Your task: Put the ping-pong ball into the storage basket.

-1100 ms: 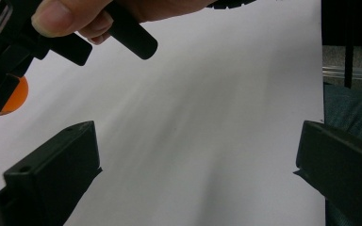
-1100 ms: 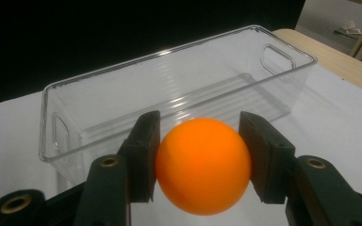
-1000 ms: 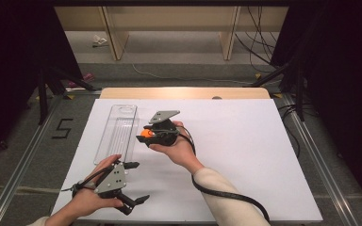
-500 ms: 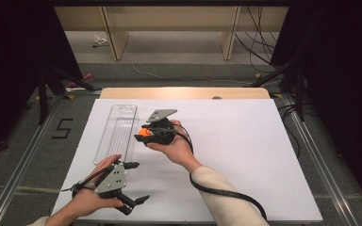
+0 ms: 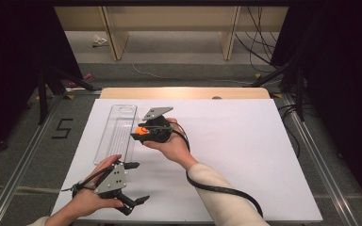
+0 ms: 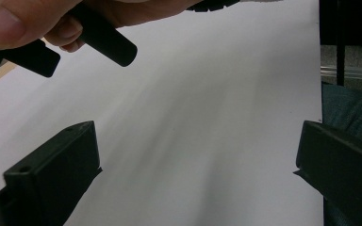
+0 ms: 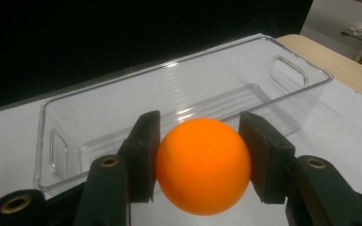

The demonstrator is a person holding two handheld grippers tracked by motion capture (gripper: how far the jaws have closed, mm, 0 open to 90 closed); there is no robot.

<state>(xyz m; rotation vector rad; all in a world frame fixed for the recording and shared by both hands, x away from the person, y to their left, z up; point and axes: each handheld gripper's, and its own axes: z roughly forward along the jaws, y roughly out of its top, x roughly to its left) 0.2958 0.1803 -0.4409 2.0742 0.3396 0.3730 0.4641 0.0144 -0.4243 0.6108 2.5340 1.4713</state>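
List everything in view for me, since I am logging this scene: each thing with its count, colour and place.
ball: one, orange, clamped between the right tongs' pads, just short of the bin.
bin: one, clear plastic, long, empty, on the white sheet's left part.
white sheet: one, covers most of the table.
table: one, light wood edge showing at the far side.
number 5 mark: one, black, on the grey floor at left.
cables: several, dark, on the floor at the far right.
left tongs: one, black, open, holding nothing, at the sheet's near left.
right tongs: one, black, shut on the ball, beside the bin.
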